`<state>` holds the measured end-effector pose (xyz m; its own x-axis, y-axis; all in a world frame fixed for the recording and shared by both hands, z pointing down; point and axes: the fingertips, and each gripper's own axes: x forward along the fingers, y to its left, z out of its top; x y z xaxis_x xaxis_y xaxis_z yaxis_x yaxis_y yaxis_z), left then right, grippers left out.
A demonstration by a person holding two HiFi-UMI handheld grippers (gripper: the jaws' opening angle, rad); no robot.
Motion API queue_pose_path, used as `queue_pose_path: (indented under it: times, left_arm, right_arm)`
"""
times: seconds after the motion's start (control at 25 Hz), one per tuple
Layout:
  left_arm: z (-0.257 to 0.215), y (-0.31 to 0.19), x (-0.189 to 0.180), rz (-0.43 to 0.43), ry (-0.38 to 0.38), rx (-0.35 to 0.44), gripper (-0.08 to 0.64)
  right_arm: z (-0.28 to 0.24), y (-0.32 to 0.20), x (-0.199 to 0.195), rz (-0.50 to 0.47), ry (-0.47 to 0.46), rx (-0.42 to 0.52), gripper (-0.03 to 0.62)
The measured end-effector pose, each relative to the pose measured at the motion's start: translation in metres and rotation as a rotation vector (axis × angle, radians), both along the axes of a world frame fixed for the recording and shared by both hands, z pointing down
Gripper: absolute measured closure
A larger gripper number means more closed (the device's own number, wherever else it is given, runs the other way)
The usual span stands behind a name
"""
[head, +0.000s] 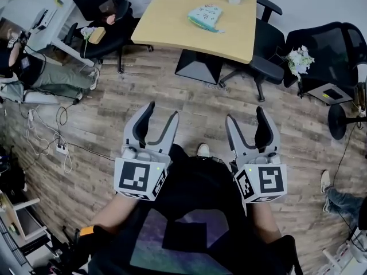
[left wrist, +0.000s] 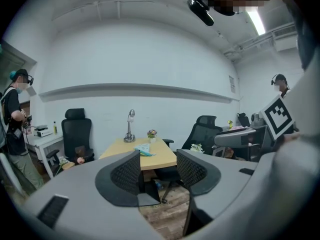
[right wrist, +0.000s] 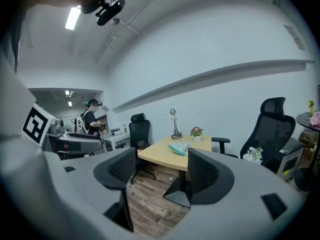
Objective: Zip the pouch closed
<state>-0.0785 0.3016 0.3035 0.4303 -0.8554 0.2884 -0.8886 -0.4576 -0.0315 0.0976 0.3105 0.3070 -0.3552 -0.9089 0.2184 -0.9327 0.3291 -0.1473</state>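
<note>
The pouch [head: 205, 16] lies on the far worktop [head: 166, 27], well apart from both hands, ahead and roughly between them; neither is clearly nearer. The left hand-held gripper [head: 162, 110] and right hand-held gripper [head: 245, 114] both stand with jaws apart and empty. The zip, slider and pouch axis are too small to make out.

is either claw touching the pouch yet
Apart. The head view shows the pouch lying on the table, with a stretch of floor between it and the left claw and right claw, both open and empty.
</note>
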Motion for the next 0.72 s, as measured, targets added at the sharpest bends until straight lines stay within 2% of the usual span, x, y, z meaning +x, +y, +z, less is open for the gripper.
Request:
queue_pose_path:
  times: [0.4, 0.72]
  left_arm:
    - [0.019, -0.020, 0.009, 0.017, 0.003, -0.040, 0.344]
    - [0.023, -0.094, 0.016, 0.073, 0.021, -0.052, 0.344]
  right_arm:
    - [0.015, -0.022, 0.010, 0.020, 0.017, -0.033, 0.262]
    - [0.023, -0.082, 0.016, 0.095, 0.031, -0.082, 0.262]
